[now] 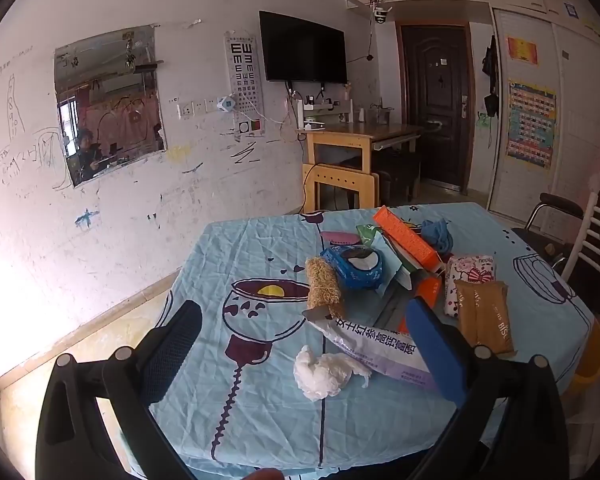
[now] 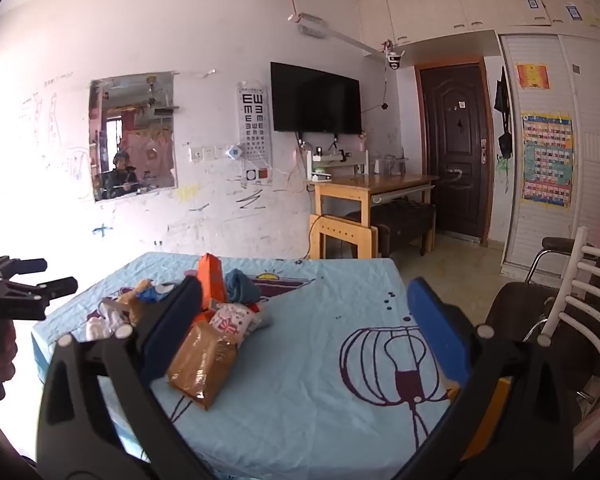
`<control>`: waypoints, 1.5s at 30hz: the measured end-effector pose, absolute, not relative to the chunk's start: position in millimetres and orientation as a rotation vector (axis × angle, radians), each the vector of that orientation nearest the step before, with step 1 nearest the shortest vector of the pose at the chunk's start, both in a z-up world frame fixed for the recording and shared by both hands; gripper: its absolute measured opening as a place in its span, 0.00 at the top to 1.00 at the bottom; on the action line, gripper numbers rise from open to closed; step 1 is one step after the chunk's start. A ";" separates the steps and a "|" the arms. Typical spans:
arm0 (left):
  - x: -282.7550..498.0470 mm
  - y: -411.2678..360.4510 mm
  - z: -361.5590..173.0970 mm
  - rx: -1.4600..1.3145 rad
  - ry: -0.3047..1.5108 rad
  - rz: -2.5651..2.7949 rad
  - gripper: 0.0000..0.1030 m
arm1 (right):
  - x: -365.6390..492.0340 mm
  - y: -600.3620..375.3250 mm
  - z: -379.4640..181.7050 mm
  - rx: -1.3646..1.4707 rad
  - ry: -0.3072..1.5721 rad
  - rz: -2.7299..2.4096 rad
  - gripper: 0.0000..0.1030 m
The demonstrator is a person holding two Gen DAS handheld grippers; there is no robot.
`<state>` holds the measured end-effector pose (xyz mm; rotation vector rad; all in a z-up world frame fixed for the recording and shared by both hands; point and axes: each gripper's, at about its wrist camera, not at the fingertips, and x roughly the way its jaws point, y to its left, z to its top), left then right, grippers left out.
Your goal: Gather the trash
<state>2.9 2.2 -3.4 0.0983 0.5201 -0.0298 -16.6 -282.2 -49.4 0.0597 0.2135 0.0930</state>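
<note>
1 tissue wad (image 1: 327, 372), 2 orange boxes (image 1: 406, 238)

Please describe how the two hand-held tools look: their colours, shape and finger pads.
Both tools have a black plastic frame of angular link arms joined by round silver pivot pins. On the left tool one finger carries a dark mesh-textured pad and the other a plain blue pad. The right tool looks alike, with a blue pad.

Bare cloth on the table (image 2: 300, 380) ahead of my right jaws, trash pile (image 1: 392, 272) crowding my left jaws' right side, crumpled tissue (image 1: 324, 372) lying between them, open cloth leftward, chair (image 2: 572, 300) hemming the right edge.
</note>
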 end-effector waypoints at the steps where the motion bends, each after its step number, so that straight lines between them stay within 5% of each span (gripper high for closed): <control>1: 2.9 2.4 -3.5 0.098 0.520 -0.031 0.06 | -15.8 -283.1 -49.4 0.058 0.213 0.093 0.04; 45: -0.7 0.3 1.1 0.106 0.516 -0.043 0.06 | -18.2 -269.4 -46.0 0.032 0.212 0.105 0.04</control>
